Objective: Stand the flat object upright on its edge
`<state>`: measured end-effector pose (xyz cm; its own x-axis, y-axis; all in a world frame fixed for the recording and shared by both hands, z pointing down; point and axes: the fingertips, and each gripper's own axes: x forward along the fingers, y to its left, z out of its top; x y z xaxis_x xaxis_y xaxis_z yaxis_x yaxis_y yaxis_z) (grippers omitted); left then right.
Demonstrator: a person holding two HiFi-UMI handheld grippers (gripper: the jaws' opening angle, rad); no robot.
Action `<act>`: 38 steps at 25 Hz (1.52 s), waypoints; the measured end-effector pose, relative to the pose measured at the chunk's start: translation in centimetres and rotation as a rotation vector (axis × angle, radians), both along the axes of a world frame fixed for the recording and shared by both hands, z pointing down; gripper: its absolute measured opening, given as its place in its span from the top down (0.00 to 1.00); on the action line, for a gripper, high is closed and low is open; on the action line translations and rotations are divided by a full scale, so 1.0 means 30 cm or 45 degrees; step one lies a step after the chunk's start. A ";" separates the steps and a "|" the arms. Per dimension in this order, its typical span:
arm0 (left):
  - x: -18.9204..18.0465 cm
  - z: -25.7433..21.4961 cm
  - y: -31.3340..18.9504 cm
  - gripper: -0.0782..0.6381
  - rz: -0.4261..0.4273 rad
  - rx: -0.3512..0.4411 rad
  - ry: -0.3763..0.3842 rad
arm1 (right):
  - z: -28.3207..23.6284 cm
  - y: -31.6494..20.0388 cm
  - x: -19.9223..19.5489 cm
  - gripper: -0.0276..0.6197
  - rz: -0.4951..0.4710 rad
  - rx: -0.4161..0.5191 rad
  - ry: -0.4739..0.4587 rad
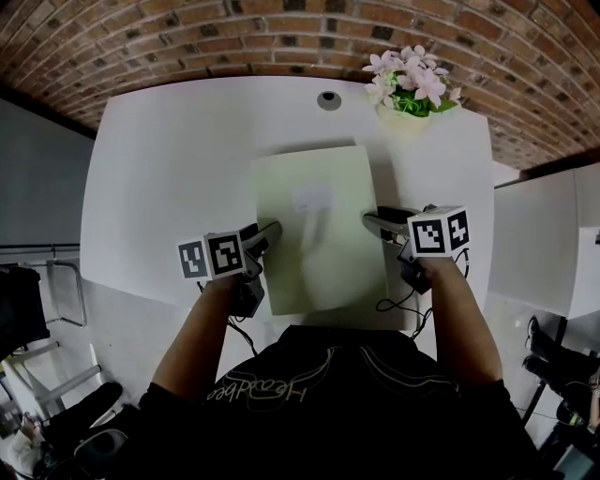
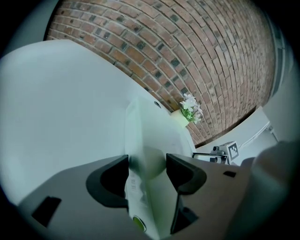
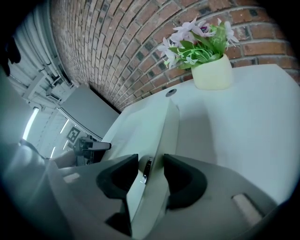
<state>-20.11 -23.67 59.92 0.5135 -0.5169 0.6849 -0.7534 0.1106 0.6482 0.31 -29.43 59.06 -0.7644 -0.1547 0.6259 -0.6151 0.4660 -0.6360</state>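
Work surface: a white table [image 1: 159, 178] set against a brick wall [image 1: 281, 28]. The flat box [image 1: 319, 220], pale green, lies at the middle of the table with its broad face up and its long side running away from the person. The left gripper [image 2: 146, 171] is clamped on the box's left long edge: in the left gripper view both dark jaws bear on the box, which fills the gap between them and runs on past them towards the wall. The right gripper [image 3: 151, 172] is clamped on the opposite long edge, directly across from the left one; in the right gripper view the box's thin edge sits tight between its jaws. Both grippers slope downward towards the box, and a forearm is visible behind each in the head view. Whether the box rests fully on the table or is raised slightly cannot be determined. A cream pot of pink and white flowers [image 1: 408, 89] stands at the far right of the table, clear of the box. A round cable hole [image 1: 328, 100] lies at the far edge, just left of the pot.
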 end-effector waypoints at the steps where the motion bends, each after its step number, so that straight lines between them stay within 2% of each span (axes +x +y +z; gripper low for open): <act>1: 0.000 -0.001 0.000 0.53 -0.001 -0.003 -0.003 | -0.001 -0.001 0.001 0.69 0.007 0.001 0.000; 19: 0.015 -0.034 0.022 0.55 0.035 0.011 -0.055 | -0.038 0.022 0.015 0.71 -0.022 0.149 0.083; 38: 0.005 -0.318 0.116 0.55 0.179 0.320 -0.315 | -0.284 0.136 0.006 0.71 -0.008 0.490 0.132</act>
